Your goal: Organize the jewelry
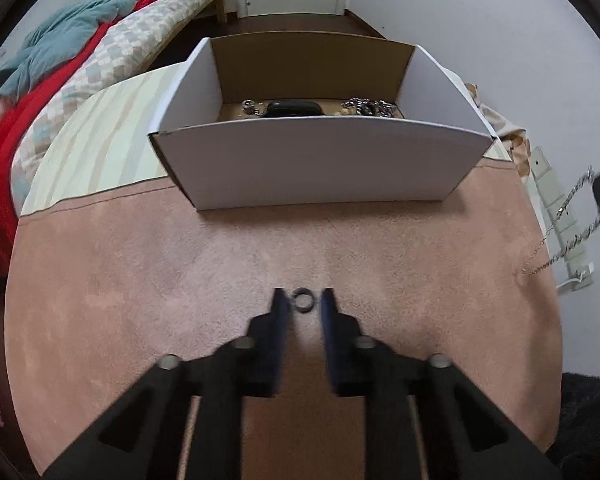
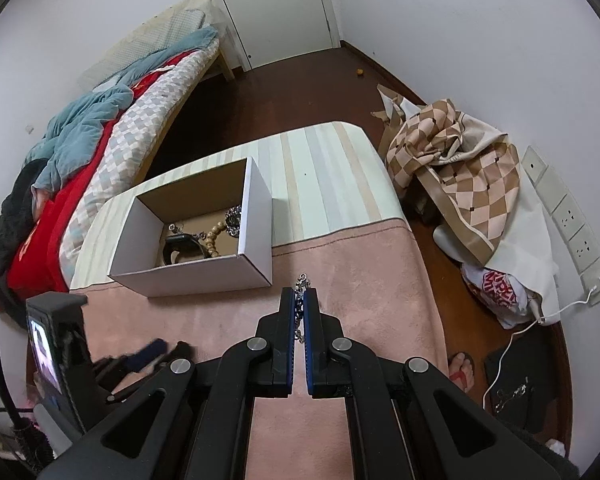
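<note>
The ring [image 1: 302,300] lies flat on the pink cloth [image 1: 140,300], level with the left gripper's [image 1: 303,305] fingertips, jaws apart either side, not touching; the right gripper [image 2: 299,305], clamped on the chain [image 2: 301,280], hangs near the box [image 2: 256,200].

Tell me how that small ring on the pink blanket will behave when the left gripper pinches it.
The ring lies flat between the left gripper's open fingers, so it probably won't roll. It looks smooth and hard, so it may slip or pop out. The soft pink blanket may let it sink slightly.
</note>
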The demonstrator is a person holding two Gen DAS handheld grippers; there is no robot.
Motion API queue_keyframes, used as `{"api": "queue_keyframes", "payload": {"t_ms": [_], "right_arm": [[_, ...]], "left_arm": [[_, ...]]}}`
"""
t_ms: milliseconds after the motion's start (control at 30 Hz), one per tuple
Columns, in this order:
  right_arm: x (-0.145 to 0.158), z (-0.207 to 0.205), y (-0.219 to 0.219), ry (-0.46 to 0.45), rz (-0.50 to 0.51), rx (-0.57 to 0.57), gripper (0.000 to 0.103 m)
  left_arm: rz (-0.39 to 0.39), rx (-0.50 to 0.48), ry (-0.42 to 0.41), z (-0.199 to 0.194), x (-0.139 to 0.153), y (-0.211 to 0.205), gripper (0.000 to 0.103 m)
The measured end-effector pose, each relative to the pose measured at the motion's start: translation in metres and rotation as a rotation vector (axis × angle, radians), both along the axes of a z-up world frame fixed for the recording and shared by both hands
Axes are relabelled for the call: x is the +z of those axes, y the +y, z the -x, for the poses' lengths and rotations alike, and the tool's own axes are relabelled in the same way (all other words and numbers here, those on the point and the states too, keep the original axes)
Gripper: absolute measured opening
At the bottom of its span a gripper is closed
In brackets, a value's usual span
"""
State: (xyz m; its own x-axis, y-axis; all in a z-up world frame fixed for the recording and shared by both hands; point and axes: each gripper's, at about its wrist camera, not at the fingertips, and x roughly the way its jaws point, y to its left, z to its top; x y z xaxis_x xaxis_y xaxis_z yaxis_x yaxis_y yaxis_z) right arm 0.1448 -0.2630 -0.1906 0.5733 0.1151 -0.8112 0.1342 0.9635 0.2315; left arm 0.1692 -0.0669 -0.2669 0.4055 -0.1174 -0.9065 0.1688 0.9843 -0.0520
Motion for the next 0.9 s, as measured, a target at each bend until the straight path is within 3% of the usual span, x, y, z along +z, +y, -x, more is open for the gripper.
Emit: {"api": "queue_keyframes", "payload": {"t_ms": [200, 433, 567, 733, 900], "right_arm": [[0.017, -0.002, 0.004, -0.034, -0.003, 0.008, 0.004], [0.055, -0.017, 0.011, -0.090, -0.050, 0.066, 0.004], [0.074, -0.043, 0.020, -0.098, -0.109, 0.124, 0.004], [0.075, -0.087, 0.037, -0.058, -0.130, 0.191, 0.004], [0.047, -0.134, 0.050, 0.057, -0.174, 0.231, 0.004]], "left_arm": [[0.072, 0.029, -0.026, 0.000, 0.020, 0.017, 0.009], [0.199, 0.032, -0.147, -0.021, 0.114, 0.038, 0.009], [0.227, 0.021, -0.166, -0.048, 0.141, 0.044, 0.009], [0.221, 0.008, -0.120, -0.089, 0.135, 0.044, 0.009], [0.217, 0.011, -0.025, -0.122, 0.107, 0.042, 0.009]]}}
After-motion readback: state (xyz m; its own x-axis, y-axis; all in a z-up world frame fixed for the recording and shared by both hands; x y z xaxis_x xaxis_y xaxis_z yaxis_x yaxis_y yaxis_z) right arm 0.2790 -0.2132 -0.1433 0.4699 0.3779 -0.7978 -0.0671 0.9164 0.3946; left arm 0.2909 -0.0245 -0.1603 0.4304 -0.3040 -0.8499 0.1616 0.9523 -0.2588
